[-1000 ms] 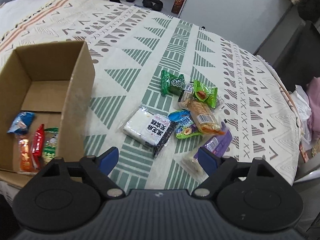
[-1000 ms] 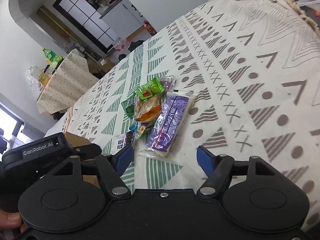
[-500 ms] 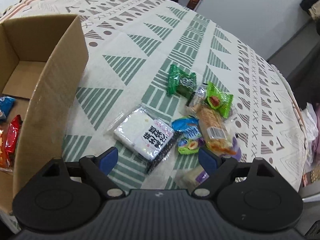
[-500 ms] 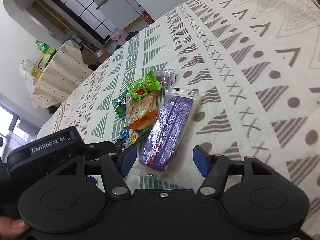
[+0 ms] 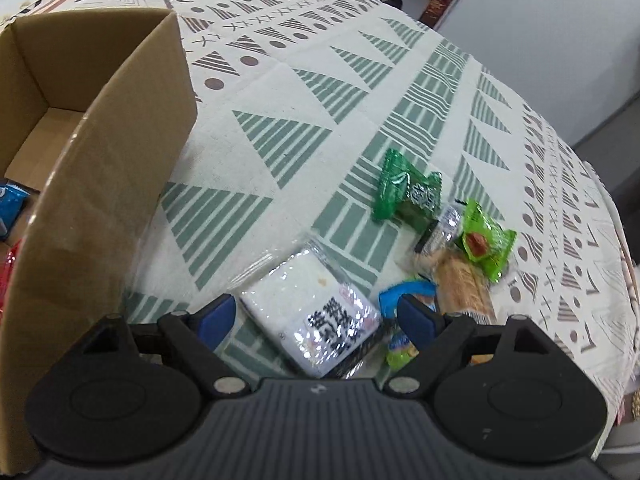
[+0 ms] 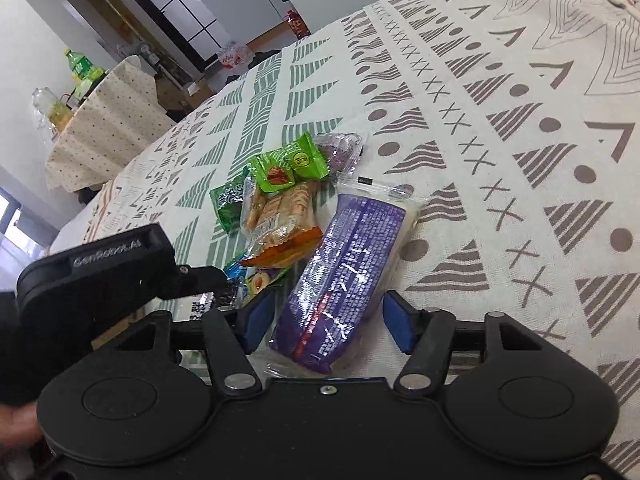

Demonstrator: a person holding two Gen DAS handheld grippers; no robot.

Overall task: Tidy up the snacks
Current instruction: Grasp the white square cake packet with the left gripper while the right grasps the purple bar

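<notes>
patterned cloth in cream, green and grey covers the desk, with a doorway and a second draped table in the background of the right wrist view.

the relation that matters is on the right side: the purple packet lies lengthwise between the blue pads of the right claw, its long axis running away from the claw toward the far side of the cloth, so the jaws straddle its narrow width. they have just been closing, with the packet between them, but a gap shows at each pad, so i judge it not yet gripped.

the left claw stands wide, its jaws either side of the white packet with black lettering, which lies flat and skewed a little to the claw's line; no pad touches it. the cardboard box, where a few snacks already lie, stands just left of this claw, so the left hand is the nearer one to it.

crowding is the likely trouble. the biscuit pack and the blue and green wrapper lie against the purple packet's left edge, close to the right claw's left pad, and the left claw's body sits just beside them. two green packets lie farther off, clear of both claws.
</notes>
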